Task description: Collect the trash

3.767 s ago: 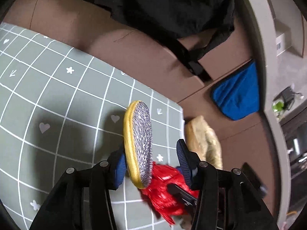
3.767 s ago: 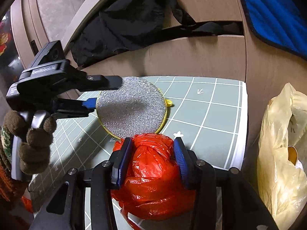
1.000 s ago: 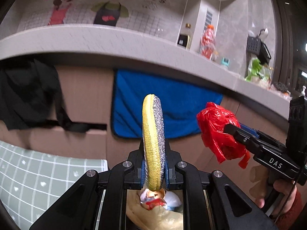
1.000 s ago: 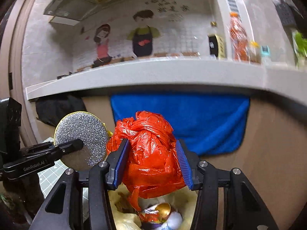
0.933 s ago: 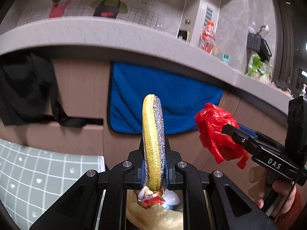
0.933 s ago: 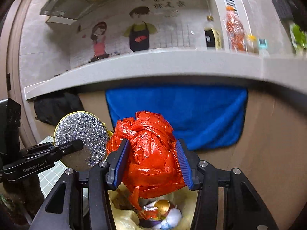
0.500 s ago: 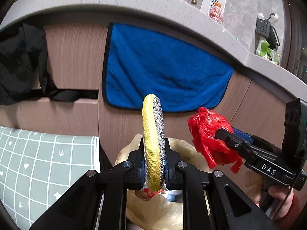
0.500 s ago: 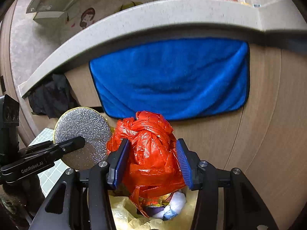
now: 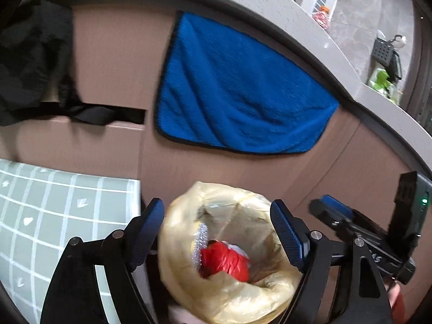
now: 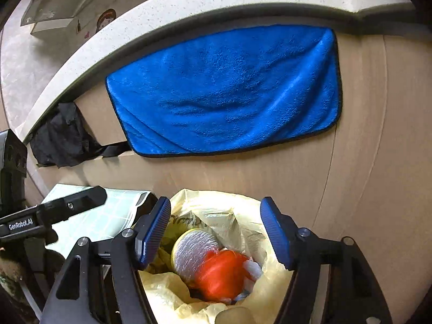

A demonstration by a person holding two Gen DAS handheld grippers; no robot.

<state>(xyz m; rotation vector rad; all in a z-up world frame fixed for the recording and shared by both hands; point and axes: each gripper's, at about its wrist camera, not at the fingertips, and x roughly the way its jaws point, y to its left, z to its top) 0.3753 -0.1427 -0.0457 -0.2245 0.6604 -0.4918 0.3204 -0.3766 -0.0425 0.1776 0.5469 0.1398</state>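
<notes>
A yellow trash bag [image 9: 224, 297] stands open below both grippers; it also shows in the right wrist view [image 10: 167, 291]. Inside it lie a crumpled red plastic bag [image 9: 225, 260] [image 10: 220, 275] and a round silver scrubbing pad with a yellow rim [image 10: 193, 247] [image 9: 199, 243]. My left gripper [image 9: 217, 232] is open and empty above the bag's mouth. My right gripper [image 10: 216, 229] is open and empty above the same bag. The right gripper's body shows at the right of the left wrist view [image 9: 364, 237].
A blue towel [image 9: 237, 100] [image 10: 226, 91] hangs on the brown cabinet front behind the bag. A black cloth [image 9: 32, 62] hangs further left. A green checked mat [image 9: 54, 202] lies to the bag's left. A grey countertop [image 10: 189, 13] runs above.
Both grippers have opened. The scrubbing pad has dropped from the left gripper and the red bag from the right gripper into the yellow trash bag. Both views have tilted downward.
</notes>
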